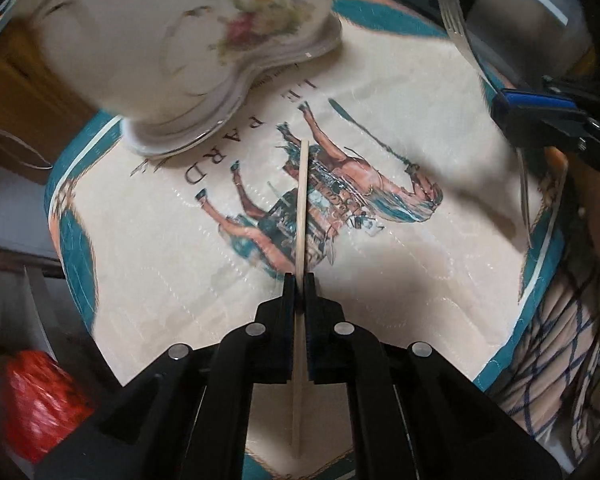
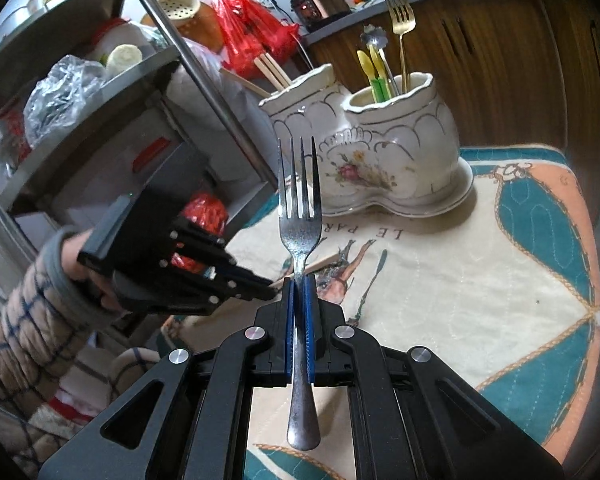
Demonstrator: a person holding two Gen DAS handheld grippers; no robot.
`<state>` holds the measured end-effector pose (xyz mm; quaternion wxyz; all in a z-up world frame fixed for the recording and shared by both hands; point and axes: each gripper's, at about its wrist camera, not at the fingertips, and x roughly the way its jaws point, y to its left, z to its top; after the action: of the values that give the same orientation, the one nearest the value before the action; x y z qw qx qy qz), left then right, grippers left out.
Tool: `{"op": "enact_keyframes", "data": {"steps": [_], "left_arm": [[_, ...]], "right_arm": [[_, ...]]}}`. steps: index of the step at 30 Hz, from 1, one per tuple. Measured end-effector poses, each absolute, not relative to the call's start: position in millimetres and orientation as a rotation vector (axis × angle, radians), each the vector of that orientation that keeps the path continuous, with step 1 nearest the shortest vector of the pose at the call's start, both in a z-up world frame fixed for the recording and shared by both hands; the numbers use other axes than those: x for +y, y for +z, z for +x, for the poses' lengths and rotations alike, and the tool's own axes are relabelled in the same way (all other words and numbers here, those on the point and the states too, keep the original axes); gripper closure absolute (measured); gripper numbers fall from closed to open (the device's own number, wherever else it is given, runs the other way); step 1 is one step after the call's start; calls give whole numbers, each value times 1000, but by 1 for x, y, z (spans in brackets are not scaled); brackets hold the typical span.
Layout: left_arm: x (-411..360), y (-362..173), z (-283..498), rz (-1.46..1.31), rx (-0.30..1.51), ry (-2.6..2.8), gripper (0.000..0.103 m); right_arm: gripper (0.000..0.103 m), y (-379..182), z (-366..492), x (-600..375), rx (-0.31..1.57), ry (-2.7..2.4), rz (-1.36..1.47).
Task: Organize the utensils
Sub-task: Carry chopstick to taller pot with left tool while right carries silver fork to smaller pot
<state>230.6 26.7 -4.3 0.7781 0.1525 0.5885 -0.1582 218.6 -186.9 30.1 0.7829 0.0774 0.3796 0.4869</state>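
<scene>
My left gripper (image 1: pixel 299 280) points down at the mat and is shut on a thin wooden chopstick (image 1: pixel 302 208), which runs straight out past the fingertips. In the right wrist view that gripper (image 2: pixel 274 286) sits low left, with the chopstick's end (image 2: pixel 324 262) poking out. My right gripper (image 2: pixel 299 284), with blue pads, is shut on the neck of a steel fork (image 2: pixel 300 208), tines up. The same gripper (image 1: pixel 504 112) and fork (image 1: pixel 456 20) show at the right of the left wrist view. Beyond stands a white floral ceramic holder (image 2: pixel 380 160) with two compartments: chopsticks (image 2: pixel 272 70) in the left, a gold fork (image 2: pixel 400 12) and small utensils in the right.
A quilted placemat (image 2: pixel 480 280) with a horse print covers the table. A metal shelf rack (image 2: pixel 100 120) with bags and bowls stands to the left. Red plastic bags (image 2: pixel 252 28) and a rice cooker (image 2: pixel 320 0) sit behind, by wooden cabinets (image 2: pixel 500 60). A checked sleeve (image 2: pixel 20 340) holds the left gripper.
</scene>
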Motion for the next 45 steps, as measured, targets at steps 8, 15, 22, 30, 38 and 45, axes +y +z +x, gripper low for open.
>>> {"op": "enact_keyframes", "data": {"steps": [8, 15, 22, 30, 38, 45], "left_arm": [[86, 33, 176, 69, 925, -288, 99], [128, 81, 153, -134, 573, -208, 99], [114, 118, 163, -200, 335, -219, 99], [108, 148, 189, -250, 149, -207, 99], [115, 159, 216, -296, 0, -211, 99], [107, 154, 243, -317, -69, -199, 99]], "right_arm": [[97, 46, 214, -189, 741, 1019, 171], [97, 73, 215, -187, 644, 981, 156], [97, 98, 230, -183, 583, 952, 145], [97, 144, 268, -158, 460, 951, 127], [97, 149, 298, -143, 385, 881, 108], [97, 146, 323, -134, 344, 817, 129]]}}
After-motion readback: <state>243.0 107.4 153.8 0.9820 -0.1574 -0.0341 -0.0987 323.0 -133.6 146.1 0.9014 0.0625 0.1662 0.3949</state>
